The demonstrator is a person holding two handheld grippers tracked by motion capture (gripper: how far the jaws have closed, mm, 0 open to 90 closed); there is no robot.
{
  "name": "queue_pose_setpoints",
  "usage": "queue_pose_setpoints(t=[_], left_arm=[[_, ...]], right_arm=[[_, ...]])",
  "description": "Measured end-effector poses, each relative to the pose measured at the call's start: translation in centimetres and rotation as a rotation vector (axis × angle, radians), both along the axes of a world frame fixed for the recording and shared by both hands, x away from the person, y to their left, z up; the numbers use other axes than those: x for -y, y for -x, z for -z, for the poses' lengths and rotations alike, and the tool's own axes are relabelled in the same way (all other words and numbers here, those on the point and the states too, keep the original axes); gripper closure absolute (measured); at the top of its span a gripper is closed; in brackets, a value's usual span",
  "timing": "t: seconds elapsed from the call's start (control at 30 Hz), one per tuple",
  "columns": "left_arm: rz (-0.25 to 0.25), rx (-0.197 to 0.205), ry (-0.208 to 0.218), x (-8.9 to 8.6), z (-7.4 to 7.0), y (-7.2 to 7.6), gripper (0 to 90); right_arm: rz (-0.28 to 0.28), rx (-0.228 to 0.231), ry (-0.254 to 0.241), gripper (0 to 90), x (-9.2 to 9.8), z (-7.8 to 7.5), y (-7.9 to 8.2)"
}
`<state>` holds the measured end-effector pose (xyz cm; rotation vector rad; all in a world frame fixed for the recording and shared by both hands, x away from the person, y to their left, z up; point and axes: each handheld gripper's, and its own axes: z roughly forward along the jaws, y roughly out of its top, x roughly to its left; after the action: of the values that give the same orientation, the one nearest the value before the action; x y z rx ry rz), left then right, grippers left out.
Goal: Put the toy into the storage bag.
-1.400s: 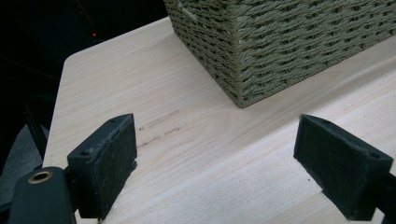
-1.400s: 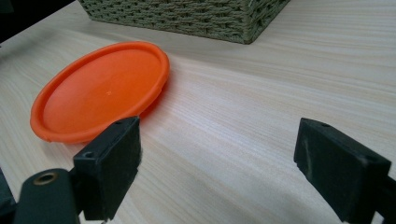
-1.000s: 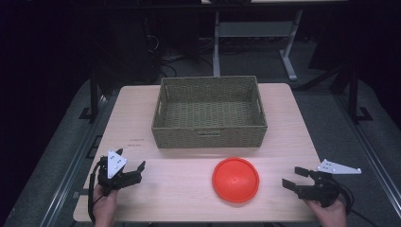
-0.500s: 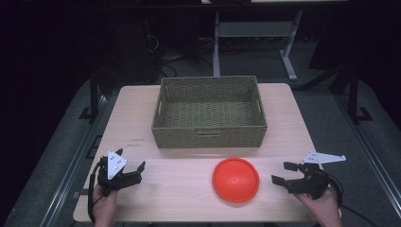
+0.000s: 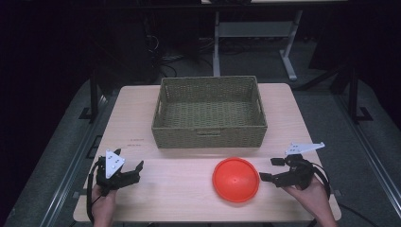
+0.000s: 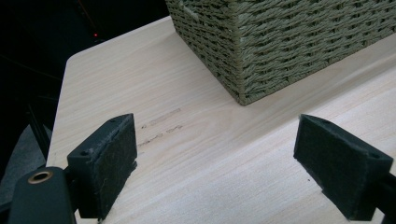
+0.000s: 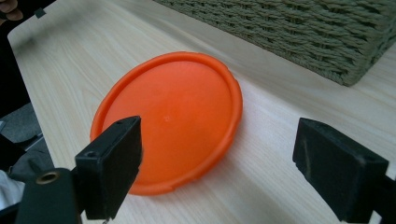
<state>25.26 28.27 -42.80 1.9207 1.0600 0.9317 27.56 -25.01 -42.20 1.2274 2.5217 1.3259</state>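
Note:
An orange round plate [image 5: 236,179] lies upside down on the table's front right part, also large in the right gripper view [image 7: 173,116]. My right gripper [image 5: 270,169] is open just to its right, jaws pointing at the plate's rim; its left pad [image 7: 114,163] overlaps the plate's near edge. A woven olive basket [image 5: 209,112] stands empty at the table's middle back. My left gripper [image 5: 128,165] rests open at the front left, facing the basket's corner [image 6: 243,56] with bare wood between its pads.
The light wooden table [image 5: 179,189] has dark floor on every side. A grey metal stand [image 5: 288,61] rises behind the table. Faint print [image 6: 161,119] marks the wood near the left gripper.
My right gripper has moved left along the front edge, closing in on the orange plate. The left gripper has stayed put.

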Motion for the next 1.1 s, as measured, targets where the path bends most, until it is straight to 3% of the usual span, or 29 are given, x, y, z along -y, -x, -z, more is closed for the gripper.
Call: queue_pose_setpoints(t=[0.37, 0.53, 0.87, 0.97, 1.1], left_arm=[[-0.008, 0.003, -0.007, -0.1, 0.0, -0.1, 12.8], [-0.008, -0.006, 0.000, -0.1, 0.0, -0.1, 12.8], [0.010, -0.006, -0.014, 0.3, 0.1, -0.2, 12.8], [0.014, -0.007, -0.018, 0.4, 0.1, -0.2, 12.8], [0.005, -0.006, -0.013, 0.2, 0.1, -0.2, 12.8]], right_arm=[[-0.064, -0.063, 0.016, 17.0, -2.0, -0.5, -1.6], [-0.086, -0.074, 0.084, 20.5, -3.8, 0.0, -2.3], [-0.065, -0.117, 0.084, 30.3, -3.6, 2.6, -2.7], [-0.063, -0.124, 0.096, 33.0, -3.5, 2.8, -2.8], [-0.054, -0.130, 0.074, 37.4, -3.5, 3.0, -3.1]])
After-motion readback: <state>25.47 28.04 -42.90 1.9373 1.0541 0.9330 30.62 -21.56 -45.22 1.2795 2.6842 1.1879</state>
